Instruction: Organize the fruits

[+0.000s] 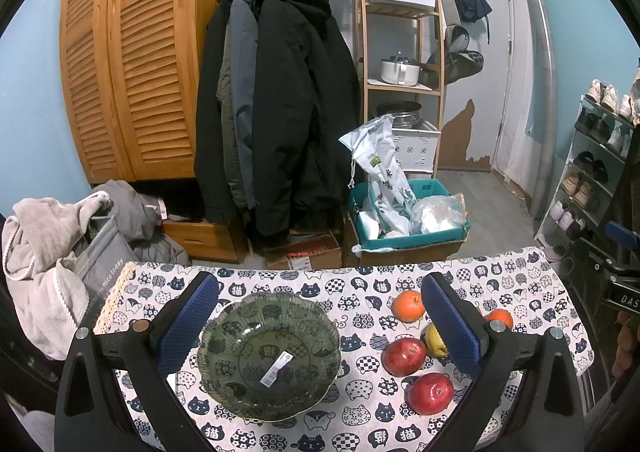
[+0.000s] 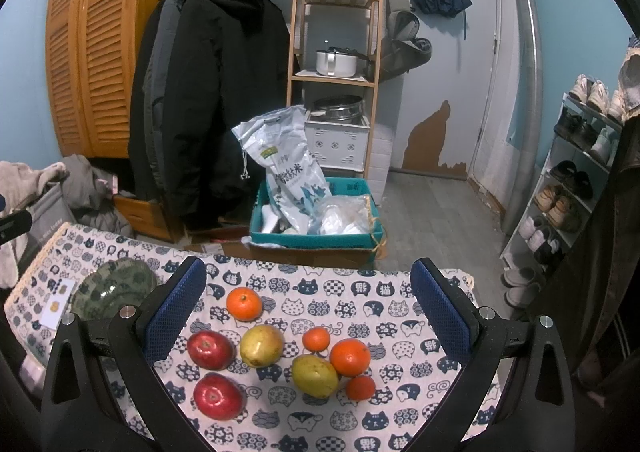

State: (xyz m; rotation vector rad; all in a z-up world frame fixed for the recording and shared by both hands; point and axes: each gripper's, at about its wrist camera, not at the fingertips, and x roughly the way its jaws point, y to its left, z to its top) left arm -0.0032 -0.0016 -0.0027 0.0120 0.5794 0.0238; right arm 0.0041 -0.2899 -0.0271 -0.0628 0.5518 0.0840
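A green glass bowl point(image 1: 269, 355) with a white label inside sits on the cat-print tablecloth point(image 1: 352, 420), between the fingers of my open left gripper point(image 1: 320, 316). Two red apples point(image 1: 403, 356) point(image 1: 430, 393), an orange point(image 1: 408, 305) and a partly hidden yellow pear point(image 1: 435, 340) lie to its right. In the right wrist view my right gripper point(image 2: 306, 312) stands open above the fruit: two apples point(image 2: 210, 349) point(image 2: 218, 396), two pears point(image 2: 262, 345) point(image 2: 315, 376) and several oranges point(image 2: 244, 304) point(image 2: 350, 357). The bowl point(image 2: 114, 288) lies at the left.
Beyond the table's far edge stands a teal box point(image 2: 316, 238) with bags on cardboard. Hanging dark coats point(image 1: 276, 104), a louvred wardrobe point(image 1: 128, 64), a wooden shelf point(image 1: 400, 52) and a shoe rack point(image 2: 560, 192) surround the floor. Grey clothes point(image 1: 44, 260) pile at the left.
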